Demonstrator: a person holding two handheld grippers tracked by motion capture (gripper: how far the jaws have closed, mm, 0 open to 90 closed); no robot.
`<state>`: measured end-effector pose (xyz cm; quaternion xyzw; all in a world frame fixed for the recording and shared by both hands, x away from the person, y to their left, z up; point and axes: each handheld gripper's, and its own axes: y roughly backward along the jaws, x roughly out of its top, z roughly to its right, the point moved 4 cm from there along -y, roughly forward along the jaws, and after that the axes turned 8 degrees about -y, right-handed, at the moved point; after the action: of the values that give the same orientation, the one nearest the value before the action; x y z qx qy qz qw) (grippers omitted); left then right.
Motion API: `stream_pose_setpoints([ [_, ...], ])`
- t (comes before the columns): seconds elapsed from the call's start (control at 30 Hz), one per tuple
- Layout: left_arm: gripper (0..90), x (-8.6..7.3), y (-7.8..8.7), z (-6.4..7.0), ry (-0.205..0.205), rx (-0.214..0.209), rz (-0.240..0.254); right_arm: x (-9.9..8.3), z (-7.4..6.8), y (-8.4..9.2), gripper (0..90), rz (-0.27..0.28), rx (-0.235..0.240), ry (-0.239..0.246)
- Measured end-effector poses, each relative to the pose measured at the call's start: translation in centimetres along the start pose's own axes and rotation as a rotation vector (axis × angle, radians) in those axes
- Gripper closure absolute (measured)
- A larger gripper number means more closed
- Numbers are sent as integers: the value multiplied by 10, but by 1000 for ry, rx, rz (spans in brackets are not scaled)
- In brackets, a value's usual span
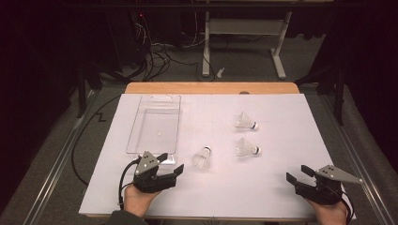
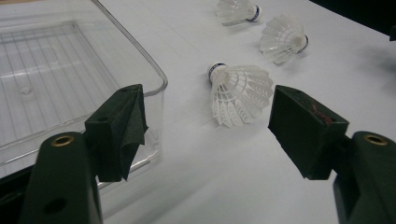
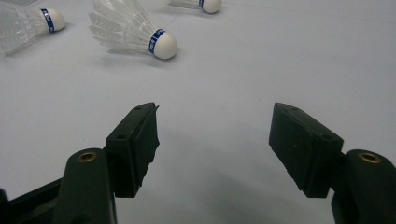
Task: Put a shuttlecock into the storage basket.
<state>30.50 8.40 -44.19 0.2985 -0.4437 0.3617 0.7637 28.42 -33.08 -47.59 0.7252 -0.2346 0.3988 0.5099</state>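
Three white feather shuttlecocks with blue-banded corks lie on the white table cover (image 1: 286, 117): one near the middle (image 1: 202, 158), two further right (image 1: 245, 121) (image 1: 246, 147). A clear plastic tray (image 1: 155, 124) stands empty at the left. My left gripper (image 1: 171, 162) is open by the tray's near corner. In the left gripper view the nearest shuttlecock (image 2: 240, 91) lies just beyond the open left gripper (image 2: 208, 126), beside the tray's rim (image 2: 159, 79). My right gripper (image 1: 298, 172) is open at the front right over bare cover. The right gripper view shows that gripper (image 3: 215, 135) empty, with a shuttlecock (image 3: 130, 28) farther ahead.
The wooden table edge (image 1: 211, 87) shows behind the white cover. On the floor beyond it are cables (image 1: 155, 56) and a white desk frame (image 1: 244, 33). Metal rails run along both sides of the table.
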Motion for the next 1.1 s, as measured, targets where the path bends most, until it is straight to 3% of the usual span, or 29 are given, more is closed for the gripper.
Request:
stream_pose_setpoints([
  [0.03,282,0,-1,1,3,-1,3,0,0,0,331,0,0,0],
  [0.07,282,-2,1,-2,-56,-15,-45,0,0,0,331,0,0,0],
  [0.1,282,-2,1,-2,-56,-15,-45,0,0,0,331,0,0,0],
  [0.13,282,0,-3,3,-10,0,4,0,0,0,331,0,1,0],
  [0.3,282,0,-7,6,-11,-8,1,0,0,0,332,2,0,1],
  [0.33,282,-2,-6,3,-59,-5,-45,0,0,0,332,1,-1,1],
  [0.77,286,0,-11,4,-119,-39,-108,0,0,1,332,1,-2,-2],
  [0.8,286,3,-18,13,9,-29,-5,0,0,1,332,1,-3,-2],
  [0.87,285,3,-21,14,26,-27,8,0,0,0,332,1,-2,-4],
  [1.1,285,5,-26,17,26,-31,11,0,0,0,332,0,-2,-1],
])
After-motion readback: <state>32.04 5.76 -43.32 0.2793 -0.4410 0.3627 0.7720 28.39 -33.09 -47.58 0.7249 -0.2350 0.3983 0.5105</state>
